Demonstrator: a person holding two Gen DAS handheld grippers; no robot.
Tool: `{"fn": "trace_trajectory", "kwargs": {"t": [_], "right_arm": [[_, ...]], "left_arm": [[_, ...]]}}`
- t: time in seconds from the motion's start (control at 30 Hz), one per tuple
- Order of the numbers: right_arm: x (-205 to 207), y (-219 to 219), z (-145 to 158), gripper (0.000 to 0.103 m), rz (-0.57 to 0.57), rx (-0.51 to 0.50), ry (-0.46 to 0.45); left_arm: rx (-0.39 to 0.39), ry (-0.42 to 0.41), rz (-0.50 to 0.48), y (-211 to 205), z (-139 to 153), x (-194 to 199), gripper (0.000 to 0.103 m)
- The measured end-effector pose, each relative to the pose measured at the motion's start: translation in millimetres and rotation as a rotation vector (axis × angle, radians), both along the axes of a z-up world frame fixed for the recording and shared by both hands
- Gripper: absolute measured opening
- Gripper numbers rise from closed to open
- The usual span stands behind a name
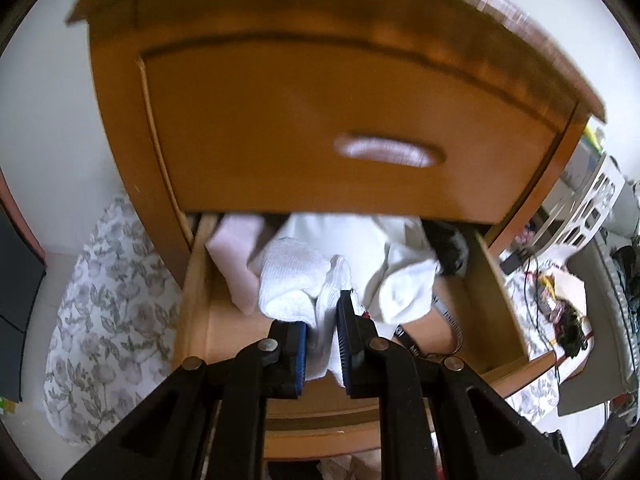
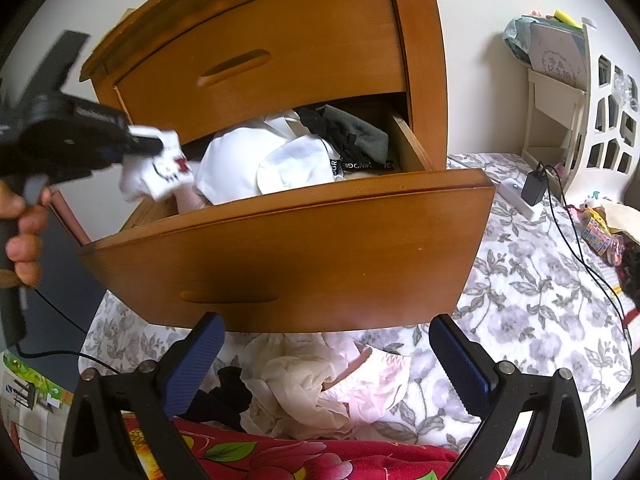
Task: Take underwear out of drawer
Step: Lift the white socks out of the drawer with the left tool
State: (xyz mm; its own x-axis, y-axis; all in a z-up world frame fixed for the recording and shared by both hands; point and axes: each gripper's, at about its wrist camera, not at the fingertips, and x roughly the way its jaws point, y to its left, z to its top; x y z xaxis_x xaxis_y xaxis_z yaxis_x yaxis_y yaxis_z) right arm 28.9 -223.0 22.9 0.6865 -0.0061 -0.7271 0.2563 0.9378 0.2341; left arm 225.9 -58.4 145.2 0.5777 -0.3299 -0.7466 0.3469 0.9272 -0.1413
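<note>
Left gripper [image 1: 322, 320] clamping white underwear [image 1: 296, 280] (print visible), above open drawer [image 2: 288, 240]

The back of the open drawer [image 1: 200, 280] is hidden by the upper drawer front [image 1: 320, 132]; the left gripper [image 2: 160, 146] is blurred.

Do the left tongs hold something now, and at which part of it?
Yes. The left tongs are shut on a white garment, pinching a fold at its near edge. The right tongs are open and empty.
</note>
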Motion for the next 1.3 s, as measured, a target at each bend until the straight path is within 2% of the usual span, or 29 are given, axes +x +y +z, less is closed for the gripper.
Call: {"fn": "trace_trajectory", "kwargs": {"t": [0.5, 0.73, 1.03, 1.3], "right_arm": [[1, 1, 0, 0.103, -0.006, -0.013, 0.008], [1, 1, 0, 0.103, -0.01, -0.021, 0.015], [3, 3, 0, 0.103, -0.014, -0.039, 0.026], [4, 3, -1, 0.103, -0.015, -0.046, 0.035]], "left_arm": [[-0.124, -0.248, -0.006, 36, 85, -85, 0.014], [-0.175, -0.284, 0.015, 61, 93, -125, 0.014], [-0.165, -0.231, 0.0, 68, 65, -150, 0.015], [-0.129, 0.009, -0.026, 52, -26, -147, 0.015]]}}
